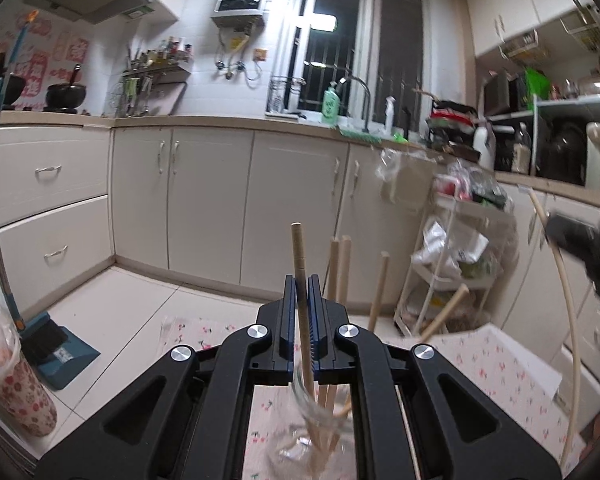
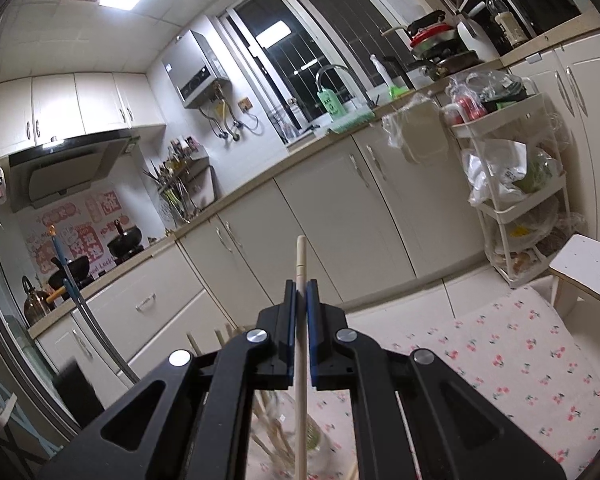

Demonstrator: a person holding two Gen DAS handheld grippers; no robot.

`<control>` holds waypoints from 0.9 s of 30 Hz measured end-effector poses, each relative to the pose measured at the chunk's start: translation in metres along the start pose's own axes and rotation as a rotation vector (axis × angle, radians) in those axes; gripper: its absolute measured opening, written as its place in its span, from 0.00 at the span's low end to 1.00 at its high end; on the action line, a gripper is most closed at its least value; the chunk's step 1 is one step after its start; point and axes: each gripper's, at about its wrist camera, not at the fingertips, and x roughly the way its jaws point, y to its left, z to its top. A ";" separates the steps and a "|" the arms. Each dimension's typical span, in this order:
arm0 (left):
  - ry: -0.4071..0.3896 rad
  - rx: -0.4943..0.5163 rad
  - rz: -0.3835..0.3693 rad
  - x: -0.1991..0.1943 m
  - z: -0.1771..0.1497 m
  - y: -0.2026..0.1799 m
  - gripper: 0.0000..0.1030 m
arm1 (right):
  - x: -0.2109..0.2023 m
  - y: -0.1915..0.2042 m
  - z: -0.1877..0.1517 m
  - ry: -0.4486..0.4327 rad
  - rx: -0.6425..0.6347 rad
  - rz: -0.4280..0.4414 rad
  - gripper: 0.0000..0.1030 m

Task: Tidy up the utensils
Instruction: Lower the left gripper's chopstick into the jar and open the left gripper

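My left gripper (image 1: 302,280) is shut on a brown chopstick (image 1: 299,248) that stands upright with its lower end inside a clear glass jar (image 1: 314,428). Several wooden chopsticks (image 1: 342,268) lean in that jar. My right gripper (image 2: 301,286) is shut on a pale chopstick (image 2: 301,258), held upright above the table beside the jar (image 2: 296,440). In the left wrist view the right gripper (image 1: 580,236) shows blurred at the right edge, holding the pale chopstick (image 1: 568,304).
The table has a cherry-print cloth (image 2: 520,360). A floral bottle (image 1: 20,392) stands at the left. A white stool (image 2: 588,268), a white trolley (image 2: 516,184) and kitchen cabinets (image 1: 204,200) lie beyond.
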 end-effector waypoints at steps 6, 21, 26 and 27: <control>0.053 0.050 -0.027 -0.010 -0.006 0.001 0.07 | 0.011 0.020 0.006 -0.033 -0.006 0.027 0.06; 0.072 -0.104 0.069 -0.057 0.001 0.074 0.54 | 0.063 0.062 0.004 -0.205 -0.017 0.013 0.06; 0.092 -0.142 0.047 -0.054 0.001 0.085 0.55 | 0.081 0.067 -0.011 -0.200 -0.033 -0.022 0.06; 0.091 -0.142 0.044 -0.053 0.002 0.085 0.55 | 0.083 0.067 -0.012 -0.202 -0.036 -0.028 0.06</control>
